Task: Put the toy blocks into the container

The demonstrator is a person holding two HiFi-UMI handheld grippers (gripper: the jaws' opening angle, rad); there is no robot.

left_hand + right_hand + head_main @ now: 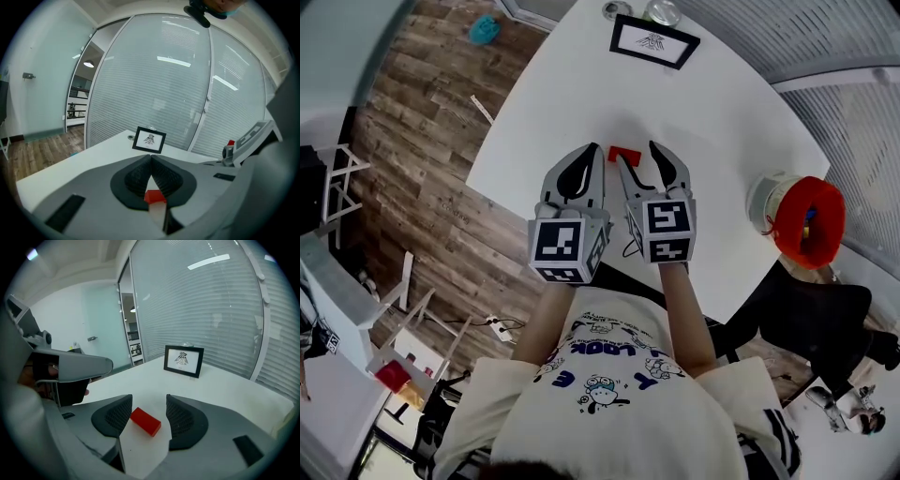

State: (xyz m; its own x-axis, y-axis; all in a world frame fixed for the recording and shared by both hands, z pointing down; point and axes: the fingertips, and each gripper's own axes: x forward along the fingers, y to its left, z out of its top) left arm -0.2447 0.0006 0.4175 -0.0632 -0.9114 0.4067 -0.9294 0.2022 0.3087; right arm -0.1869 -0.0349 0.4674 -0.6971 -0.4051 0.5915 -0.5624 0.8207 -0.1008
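Between the right tool's (148, 400) jaws lies a red oblong block (145, 421).

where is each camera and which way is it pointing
Head view: on the person's head, looking steeply down at the table; shows shirt, forearms, the left claw and the right claw.
Left gripper view: rides the left claw, tips together, facing across the table toward the framed picture; the right claw shows at right.
Right gripper view: rides the right claw, jaws apart with the red block between, facing the same picture; the left claw shows at left.
Shared: all three show that picture.
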